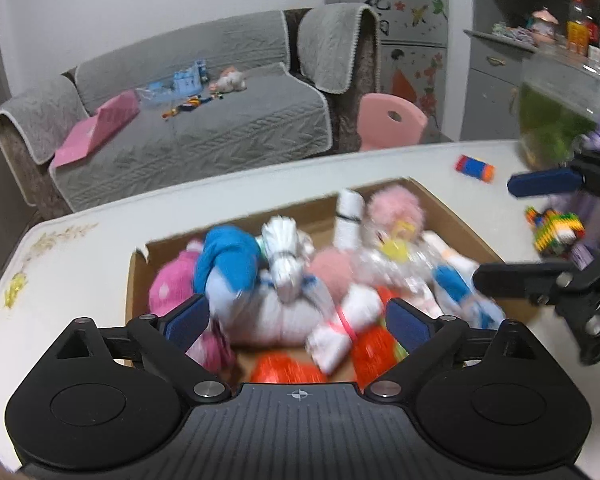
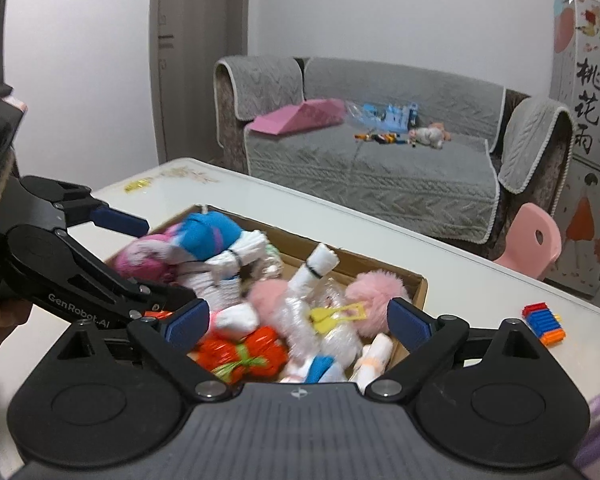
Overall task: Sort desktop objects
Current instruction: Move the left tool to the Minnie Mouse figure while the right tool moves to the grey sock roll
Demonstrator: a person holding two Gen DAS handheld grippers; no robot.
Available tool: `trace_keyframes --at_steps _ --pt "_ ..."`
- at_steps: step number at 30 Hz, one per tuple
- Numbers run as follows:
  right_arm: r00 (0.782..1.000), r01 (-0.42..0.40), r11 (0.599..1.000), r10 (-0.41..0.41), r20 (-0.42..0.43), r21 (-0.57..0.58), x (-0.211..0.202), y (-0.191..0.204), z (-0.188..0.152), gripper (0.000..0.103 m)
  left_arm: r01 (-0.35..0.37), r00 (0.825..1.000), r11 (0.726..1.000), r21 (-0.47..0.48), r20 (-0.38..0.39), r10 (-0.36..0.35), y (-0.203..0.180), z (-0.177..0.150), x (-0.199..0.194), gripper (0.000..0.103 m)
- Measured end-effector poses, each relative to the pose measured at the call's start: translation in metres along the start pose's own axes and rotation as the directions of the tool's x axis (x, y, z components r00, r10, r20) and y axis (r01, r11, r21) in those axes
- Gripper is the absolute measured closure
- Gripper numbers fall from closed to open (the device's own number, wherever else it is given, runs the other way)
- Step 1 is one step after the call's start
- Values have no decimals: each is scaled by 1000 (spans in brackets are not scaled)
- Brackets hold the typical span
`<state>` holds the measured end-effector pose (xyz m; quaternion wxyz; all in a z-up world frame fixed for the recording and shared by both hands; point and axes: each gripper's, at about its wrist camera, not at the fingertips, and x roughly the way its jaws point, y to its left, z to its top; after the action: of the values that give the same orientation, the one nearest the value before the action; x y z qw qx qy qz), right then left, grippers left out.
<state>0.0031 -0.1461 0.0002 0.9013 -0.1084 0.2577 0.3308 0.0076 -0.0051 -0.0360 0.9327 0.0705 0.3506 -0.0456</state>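
My left claw (image 1: pixel 296 322) hangs over the near-left end of the cardboard box (image 1: pixel 138 276), its blue pads spread wide with nothing pinched between them; the toys under it are blurred. At the left end of the box lies a pink spotted plush (image 1: pixel 168 286), and beside it a blue-and-white stuffed toy (image 1: pixel 228 264) with a white bundle (image 1: pixel 282 256) tied round the middle lying on it. Lower down, near my pads, are orange-red wrapped pieces (image 1: pixel 374 350). Further right a pink fluffy ball (image 1: pixel 396 210) sits against the far wall of the box, with a yellow tag (image 1: pixel 396 250) just below it and a white roll (image 1: pixel 348 216) standing up beside it. My right claw (image 2: pixel 298 320) is over the right end of the same box, its pads likewise spread and empty. Right of the box, on the white table (image 1: pixel 80 264), a small block of red, blue and orange bricks (image 1: pixel 475 168) lies by itself, and a multicoloured brick piece (image 1: pixel 556 230) sits near the table's right edge, close to a glass tank (image 1: pixel 556 120) with green inside.
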Motion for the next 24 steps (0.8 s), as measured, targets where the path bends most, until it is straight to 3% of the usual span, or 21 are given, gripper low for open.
trace_keyframes --at_steps 4,7,13,17,21,24 --pt "999 -24 1000 24 35 -8 -27 14 -15 6 42 999 999 23 -2 -42 -9 -29 -24 4" --pt "995 -93 994 95 42 -54 -37 28 -29 4 30 999 999 39 9 -30 -10 -54 -39 1" --pt "985 -171 965 174 0 -200 -17 60 -57 2 4 1000 999 -45 -15 -5 6 -97 -55 1" --pt "985 -172 952 161 -62 -252 10 78 -70 2 -13 998 998 -55 -59 10 12 -112 -47 1" --pt "992 -111 942 87 -89 -316 26 94 -78 2 -4 998 997 -73 -63 -1 21 -117 -44 1" --pt "994 -91 956 69 -90 -278 34 92 -76 2 4 997 997 -76 -74 -9 23 -118 -33 1"
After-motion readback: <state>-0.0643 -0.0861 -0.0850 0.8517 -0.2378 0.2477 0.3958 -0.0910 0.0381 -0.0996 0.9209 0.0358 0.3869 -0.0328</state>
